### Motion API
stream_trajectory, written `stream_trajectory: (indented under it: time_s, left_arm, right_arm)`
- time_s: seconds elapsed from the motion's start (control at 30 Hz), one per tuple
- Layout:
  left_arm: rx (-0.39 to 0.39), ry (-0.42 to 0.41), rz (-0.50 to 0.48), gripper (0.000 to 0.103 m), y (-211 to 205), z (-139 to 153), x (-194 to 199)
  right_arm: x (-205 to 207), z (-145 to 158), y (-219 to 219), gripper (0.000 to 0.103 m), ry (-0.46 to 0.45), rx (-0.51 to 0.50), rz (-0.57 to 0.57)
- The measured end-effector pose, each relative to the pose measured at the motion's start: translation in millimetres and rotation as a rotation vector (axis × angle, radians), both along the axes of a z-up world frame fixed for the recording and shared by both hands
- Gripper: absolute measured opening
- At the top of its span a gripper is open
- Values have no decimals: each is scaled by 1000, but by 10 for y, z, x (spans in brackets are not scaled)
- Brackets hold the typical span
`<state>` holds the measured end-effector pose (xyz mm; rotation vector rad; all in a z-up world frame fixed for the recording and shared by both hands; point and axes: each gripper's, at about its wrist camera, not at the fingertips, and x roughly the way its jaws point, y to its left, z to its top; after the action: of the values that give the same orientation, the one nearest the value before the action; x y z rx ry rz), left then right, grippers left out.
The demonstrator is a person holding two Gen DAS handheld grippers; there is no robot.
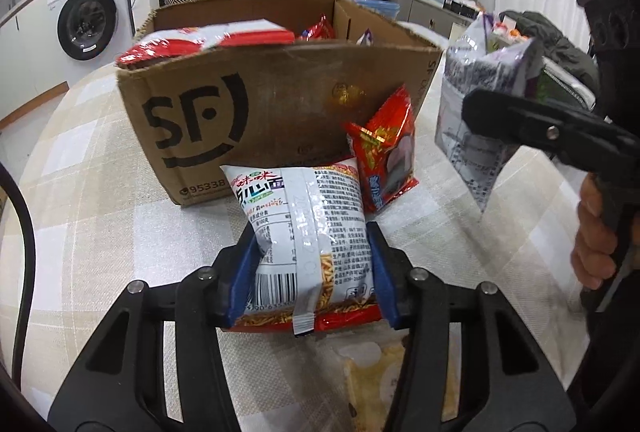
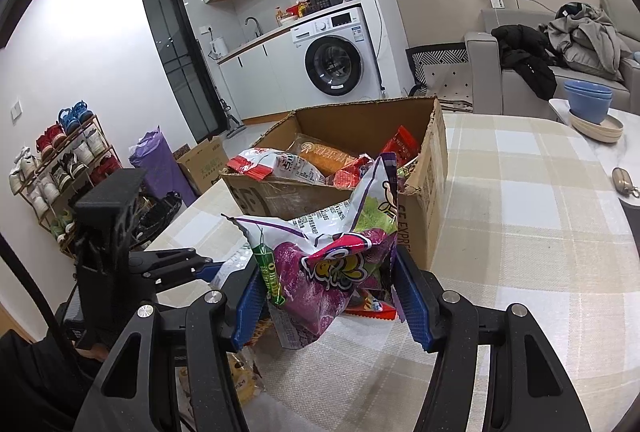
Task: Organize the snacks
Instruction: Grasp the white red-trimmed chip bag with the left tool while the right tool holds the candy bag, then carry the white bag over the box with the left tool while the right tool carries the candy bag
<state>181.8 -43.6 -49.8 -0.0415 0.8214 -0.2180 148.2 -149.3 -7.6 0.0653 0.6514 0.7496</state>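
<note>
The white noodle snack bag (image 1: 306, 232) sits between the blue pads of the left gripper (image 1: 312, 264), whose jaws are closed on its lower half, just in front of the cardboard box (image 1: 248, 111). The purple snack bag (image 2: 320, 272) is pinched at its crumpled middle by the right gripper (image 2: 326, 296), held in the air near the front corner of the cardboard box. Risk 1: both bags are soft, air-filled film, so a grip on film alone can slide, and either bag may drop to the tabletop (image 2: 520, 232). Risk 2: excess squeeze can crush the contents or burst a seam. Risk 3: the cardboard box is already piled with packets near its rim; a bag set on top may roll out over the torn front edge. Risk 4: a red snack packet (image 1: 384, 155) leans against the box wall, just beside the white bag, and a forward move of the left gripper is likely to knock it over. Risk 5: the two grippers work close together and may collide above the cardboard box.
</note>
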Motion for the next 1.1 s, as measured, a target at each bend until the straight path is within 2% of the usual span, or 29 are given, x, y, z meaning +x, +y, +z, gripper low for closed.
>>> stream_trajectory:
  time_s: [0.27, 0.73, 0.8, 1.1]
  left_arm:
    - [-30, -72, -1, 48, 367, 252, -484]
    - [-67, -187, -10, 48, 499, 843, -993]
    - [-73, -197, -6, 48, 588, 949, -1160]
    - [-112, -248, 15, 48, 795, 1340, -1278]
  right_arm:
    - [-8, 60, -86, 61, -19, 33, -8]
    - [-61, 162, -135, 61, -62, 71, -12]
    - [-74, 171, -141, 61, -69, 67, -16]
    - [-103, 283, -196, 61, -96, 88, -35]
